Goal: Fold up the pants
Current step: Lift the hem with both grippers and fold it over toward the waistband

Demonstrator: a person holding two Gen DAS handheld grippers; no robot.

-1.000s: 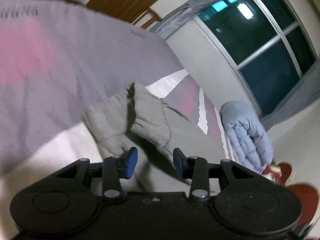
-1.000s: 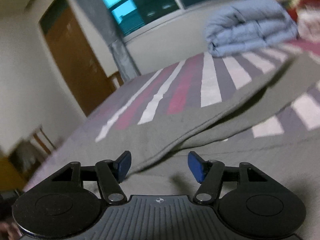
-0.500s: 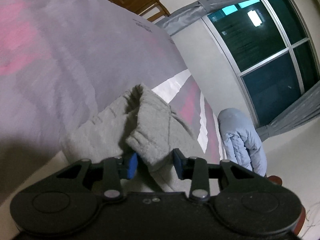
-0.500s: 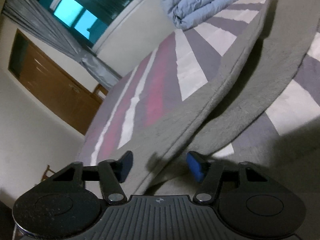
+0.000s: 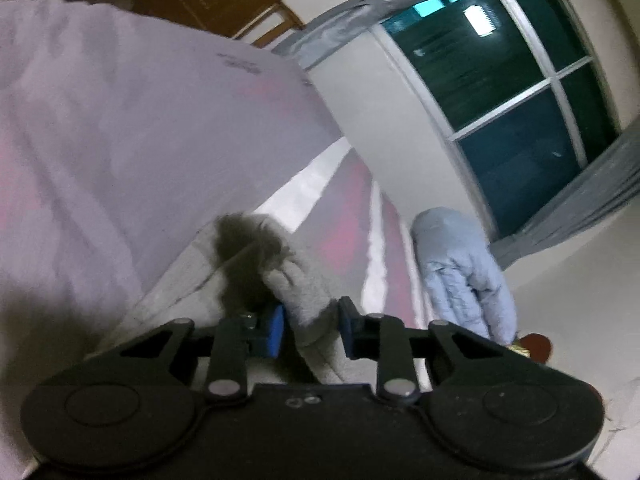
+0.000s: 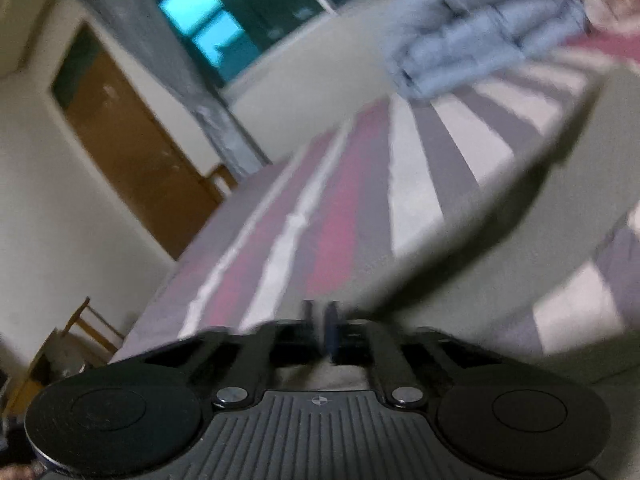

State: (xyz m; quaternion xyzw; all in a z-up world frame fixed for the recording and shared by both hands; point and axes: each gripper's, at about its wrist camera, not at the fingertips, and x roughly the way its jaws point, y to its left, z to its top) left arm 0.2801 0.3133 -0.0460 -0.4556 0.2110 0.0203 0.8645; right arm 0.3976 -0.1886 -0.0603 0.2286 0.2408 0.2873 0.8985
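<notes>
Grey fleece pants (image 5: 304, 280) lie on a striped bed sheet (image 5: 120, 128). In the left wrist view a bunched fold of the pants sits between the blue pads of my left gripper (image 5: 310, 330), which is closed on it. In the right wrist view the pants (image 6: 520, 216) stretch away to the upper right, lifted off the sheet (image 6: 332, 208). My right gripper (image 6: 320, 330) has its jaws nearly together on the pants' near edge. The view is blurred.
A folded pale blue quilt (image 5: 460, 272) lies at the far end of the bed, also in the right wrist view (image 6: 472, 40). A dark window (image 5: 512, 92) with grey curtains, a brown wooden door (image 6: 132, 148) and a wooden chair (image 6: 80, 332) stand around the bed.
My left gripper moved in and closed on the bunched fold of the pants. My right gripper went from wide open to closed on the pants' edge.
</notes>
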